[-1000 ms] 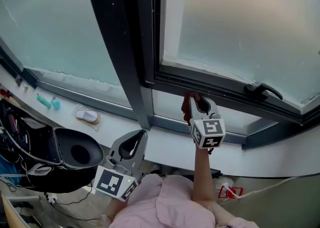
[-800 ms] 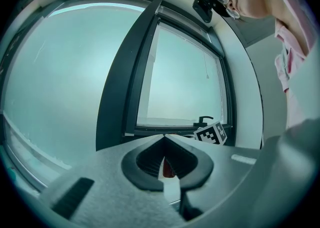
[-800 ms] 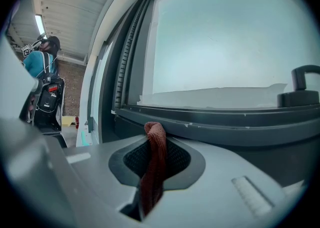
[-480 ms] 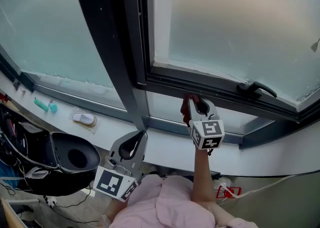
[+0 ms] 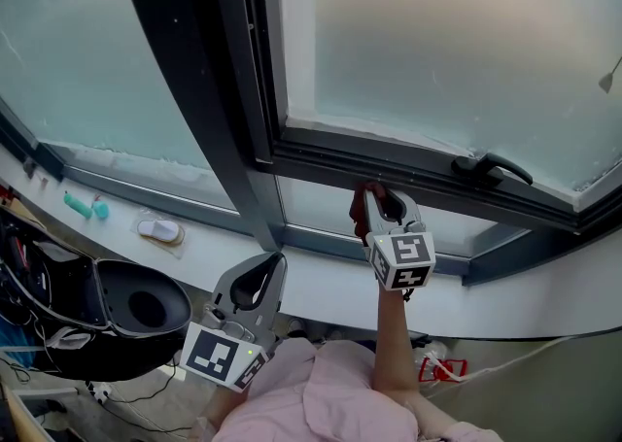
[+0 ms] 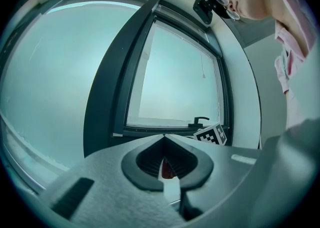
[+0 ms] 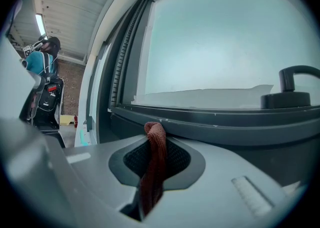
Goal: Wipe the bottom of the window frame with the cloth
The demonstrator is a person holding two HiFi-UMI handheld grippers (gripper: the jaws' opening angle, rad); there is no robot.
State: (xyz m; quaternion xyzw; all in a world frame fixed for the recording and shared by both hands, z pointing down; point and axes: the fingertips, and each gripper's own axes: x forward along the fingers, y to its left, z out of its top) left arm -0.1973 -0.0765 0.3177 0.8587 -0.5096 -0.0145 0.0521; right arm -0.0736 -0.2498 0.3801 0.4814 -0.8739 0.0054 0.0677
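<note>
— Gripping the cloth [image 7: 154, 164] with my right gripper [image 5: 379, 195]: the jaws are clamped on a folded rope of it, and the bunched top pokes out past the tips.

— Where does it sit against the frame?

— From the right gripper view, the bunch is touching or just short of the bottom rail of the window frame [image 5: 428, 181]; I can't tell which. The rail lies just beyond the tips, on the far side. Its long axis runs left to right, so I judge the stroke has to slide sideways along it. The handle [image 5: 491, 166] stands on the rail further right.

— And your other arm?

— My left gripper [image 5: 264, 270] hangs low and near, left of the right one and well apart from the rail. Its jaws are together on nothing, so the right one is the nearer.

— Surfaces?

— The cloth is reddish-brown, soft and nappy. The rail is dark, smooth metal stepped in long ledges, with a pale pane above it and a whitish strip along the glass edge.
</note>
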